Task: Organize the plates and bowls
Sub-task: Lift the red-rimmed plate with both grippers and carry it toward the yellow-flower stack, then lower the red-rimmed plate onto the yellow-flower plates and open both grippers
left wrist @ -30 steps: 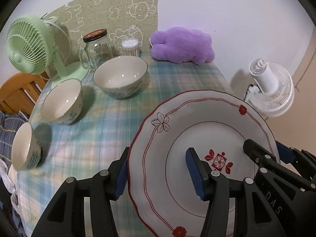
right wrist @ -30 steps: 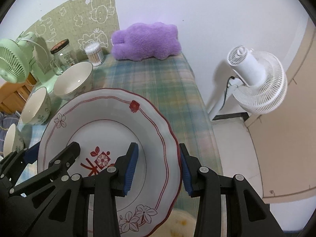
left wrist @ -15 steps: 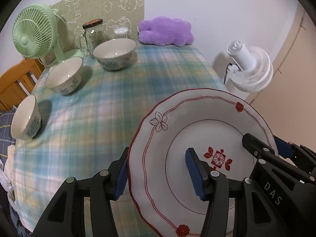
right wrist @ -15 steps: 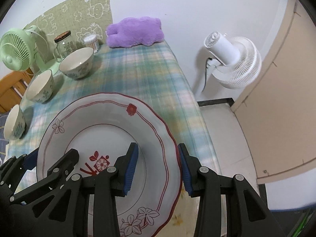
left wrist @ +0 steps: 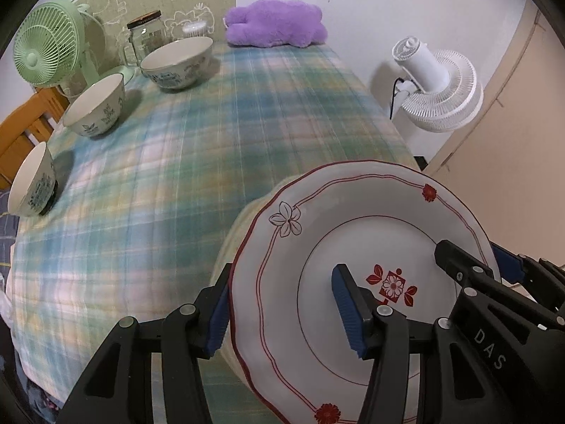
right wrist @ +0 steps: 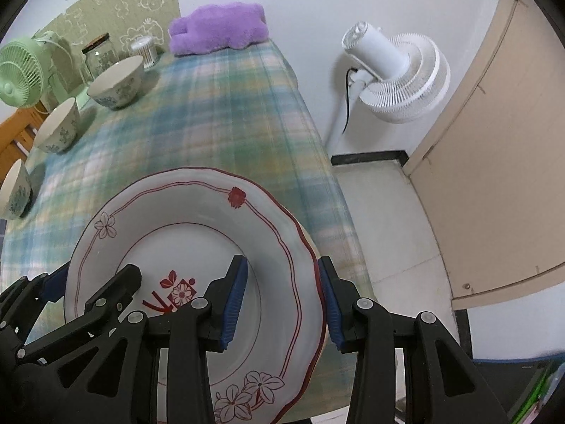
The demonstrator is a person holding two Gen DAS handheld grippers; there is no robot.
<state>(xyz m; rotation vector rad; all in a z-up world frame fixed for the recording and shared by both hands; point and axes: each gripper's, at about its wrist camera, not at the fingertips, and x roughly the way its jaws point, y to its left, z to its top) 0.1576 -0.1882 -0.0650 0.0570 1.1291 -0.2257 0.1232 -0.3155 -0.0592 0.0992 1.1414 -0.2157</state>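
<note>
A white plate with red floral trim point(left wrist: 353, 247) point(right wrist: 197, 226) is held in the air between both grippers, above the near end of the plaid-covered table point(left wrist: 197, 148). My left gripper point(left wrist: 282, 304) is shut on its left rim. My right gripper point(right wrist: 282, 296) is shut on its right rim. A cream plate edge point(left wrist: 233, 240) shows just beneath it. Three white bowls with blue patterns stand along the table's left side: a large one point(left wrist: 178, 60), a middle one point(left wrist: 95, 106) and a near one point(left wrist: 31, 180).
A green desk fan point(left wrist: 46, 49), a glass jar point(left wrist: 146, 37) and a purple plush point(left wrist: 275, 23) stand at the far end. A white floor fan point(right wrist: 392, 74) and a beige door point(right wrist: 501, 162) are to the right. A wooden chair point(left wrist: 24, 123) is left.
Both grippers have pulled back and up with the plate. The table and bowls now look farther away and more of the cloth shows. Both grips are unchanged.
</note>
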